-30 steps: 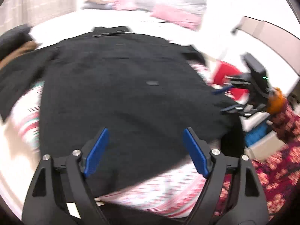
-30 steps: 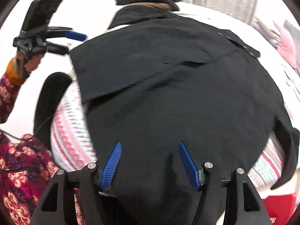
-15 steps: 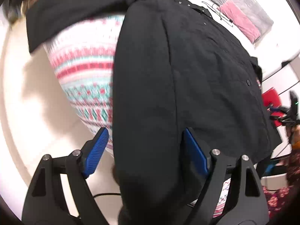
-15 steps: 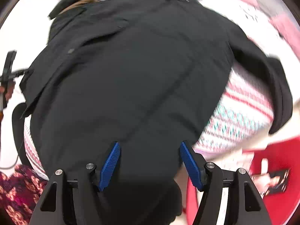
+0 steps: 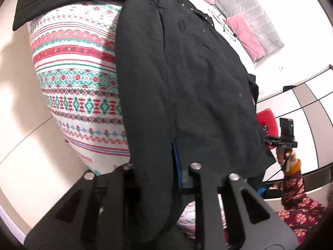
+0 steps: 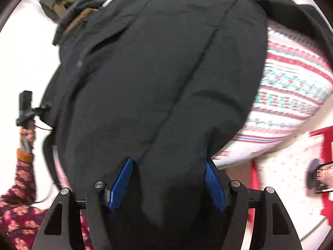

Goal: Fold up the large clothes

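A large black button-up shirt (image 5: 187, 83) lies spread on a bed with a red, green and white patterned cover (image 5: 79, 83). My left gripper (image 5: 166, 162) is at the shirt's near hem. Its jaws are closing, and a fold of black cloth is pinched against the one blue pad (image 5: 176, 158) that shows; the other pad is hidden under the cloth. In the right wrist view the shirt (image 6: 156, 73) fills the frame. My right gripper (image 6: 168, 166) stands open at the hem, with cloth lying between its blue pads (image 6: 122, 183). Each view shows the other gripper at the shirt's far corner.
Pink and grey bedding (image 5: 245, 31) lies beyond the collar. A pile of dark clothes (image 6: 62, 4) sits at the far side. A red thing (image 5: 267, 123) is beside the bed. Pale floor tiles (image 5: 20, 145) run along the bed's edge. A floral sleeve (image 5: 295, 187) shows.
Both grippers dropped to the shirt's near hem and rolled. The left jaws, wide open before, have come together on the cloth. The right jaws stay apart.
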Tool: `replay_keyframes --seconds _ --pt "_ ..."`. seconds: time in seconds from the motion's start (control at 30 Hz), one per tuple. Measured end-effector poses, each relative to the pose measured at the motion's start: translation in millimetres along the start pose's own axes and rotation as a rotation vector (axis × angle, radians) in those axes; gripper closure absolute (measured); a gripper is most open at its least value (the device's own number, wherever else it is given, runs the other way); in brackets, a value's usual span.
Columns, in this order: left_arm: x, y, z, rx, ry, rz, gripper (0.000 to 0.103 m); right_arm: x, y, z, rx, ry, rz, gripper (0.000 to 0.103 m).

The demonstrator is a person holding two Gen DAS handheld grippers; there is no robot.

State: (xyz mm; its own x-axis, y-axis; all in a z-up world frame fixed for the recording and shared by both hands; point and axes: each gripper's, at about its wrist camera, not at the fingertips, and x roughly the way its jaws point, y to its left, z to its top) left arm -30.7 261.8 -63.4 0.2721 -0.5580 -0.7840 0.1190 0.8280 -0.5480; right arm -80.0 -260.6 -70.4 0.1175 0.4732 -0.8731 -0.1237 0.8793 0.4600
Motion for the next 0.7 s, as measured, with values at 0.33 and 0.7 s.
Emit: replay_keyframes --seconds 0.33,0.7 --pt "-66.0 -75.1 -1.6 -0.02 -0.142 -0.245 0.093 -88.1 40.6 -2.0 -0.046 -0.263 0.01 0.095" --pt "-12.7 -65.9 -51.8 0.126 0.259 0.327 0.08 -93.5 0.8 -2.4 0.026 -0.057 -0.327 0.085"
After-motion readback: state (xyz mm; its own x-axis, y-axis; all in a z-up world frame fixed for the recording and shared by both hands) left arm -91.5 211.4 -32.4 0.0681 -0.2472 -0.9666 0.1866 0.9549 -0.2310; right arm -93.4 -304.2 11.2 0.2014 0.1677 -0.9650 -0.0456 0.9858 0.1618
